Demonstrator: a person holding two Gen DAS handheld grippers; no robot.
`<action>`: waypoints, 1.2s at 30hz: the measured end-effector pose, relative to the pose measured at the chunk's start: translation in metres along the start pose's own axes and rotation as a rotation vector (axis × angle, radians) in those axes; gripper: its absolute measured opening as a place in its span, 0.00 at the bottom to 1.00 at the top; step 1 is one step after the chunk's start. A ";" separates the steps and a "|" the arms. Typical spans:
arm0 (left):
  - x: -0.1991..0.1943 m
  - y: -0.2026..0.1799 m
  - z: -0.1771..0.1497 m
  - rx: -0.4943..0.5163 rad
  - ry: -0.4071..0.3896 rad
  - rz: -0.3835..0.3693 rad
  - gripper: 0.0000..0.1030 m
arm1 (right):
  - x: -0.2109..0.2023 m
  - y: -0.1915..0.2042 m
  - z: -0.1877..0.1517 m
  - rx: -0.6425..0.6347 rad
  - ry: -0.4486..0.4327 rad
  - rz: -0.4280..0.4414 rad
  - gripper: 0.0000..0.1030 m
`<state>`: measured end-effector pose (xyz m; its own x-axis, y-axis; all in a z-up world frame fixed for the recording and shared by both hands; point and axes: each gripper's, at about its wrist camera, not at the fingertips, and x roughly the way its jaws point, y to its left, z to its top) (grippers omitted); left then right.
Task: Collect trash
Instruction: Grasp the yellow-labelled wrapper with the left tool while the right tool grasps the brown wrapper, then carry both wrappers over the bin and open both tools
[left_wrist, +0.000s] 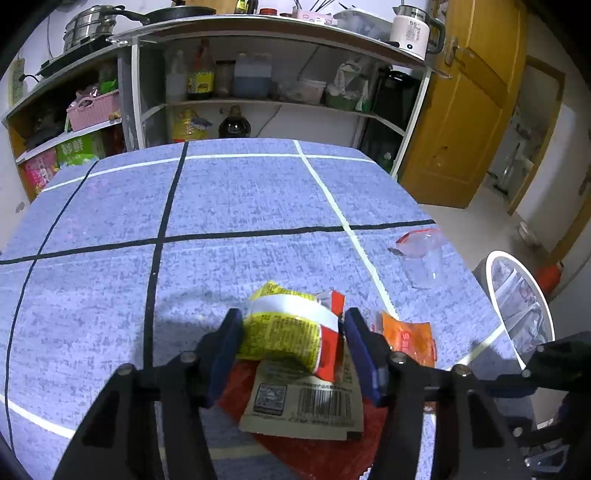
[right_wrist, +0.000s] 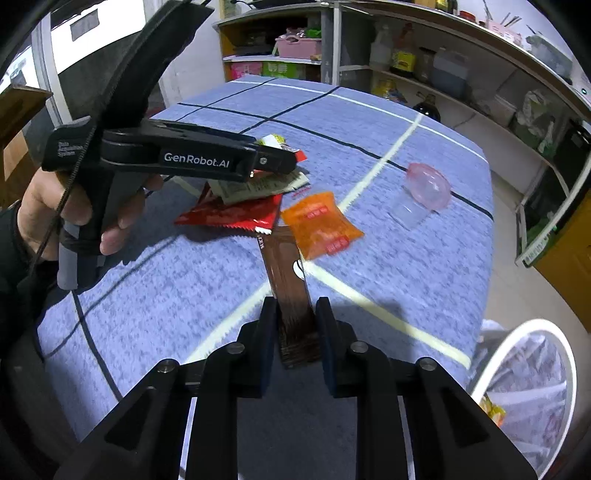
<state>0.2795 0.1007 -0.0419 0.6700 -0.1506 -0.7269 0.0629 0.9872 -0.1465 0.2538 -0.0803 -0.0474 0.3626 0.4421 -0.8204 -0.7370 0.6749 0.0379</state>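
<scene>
Blue-clothed table (left_wrist: 258, 206) | yellow snack wrapper (left_wrist: 284, 332) atop wrapper pile, between spread left fingers (left_wrist: 229, 339), ungripped | brown stick sachet (right_wrist: 286, 273) flat near table edge, right fingers (right_wrist: 267, 332) straddling its end, contact unclear | orange packet (right_wrist: 321, 225) beside pile

Black plastic left gripper (right_wrist: 284, 157) with white "GenRobot.AI" lettering, grey handle, thin black cable at its nine o'clock; black right gripper (right_wrist: 295, 328) with blue pads (left_wrist: 225, 354), silver round screws; dark sleeve.
</scene>
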 end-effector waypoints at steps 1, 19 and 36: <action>0.000 0.001 0.000 -0.004 -0.001 0.006 0.45 | -0.003 -0.001 -0.002 0.005 -0.002 -0.002 0.21; -0.060 -0.016 0.000 -0.029 -0.153 -0.072 0.34 | -0.051 -0.035 -0.024 0.160 -0.105 -0.069 0.19; -0.033 -0.151 -0.007 0.130 -0.076 -0.258 0.34 | -0.106 -0.111 -0.088 0.397 -0.150 -0.224 0.19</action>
<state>0.2431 -0.0436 -0.0004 0.6725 -0.3979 -0.6241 0.3291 0.9160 -0.2295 0.2469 -0.2546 -0.0151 0.5877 0.3210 -0.7427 -0.3673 0.9237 0.1086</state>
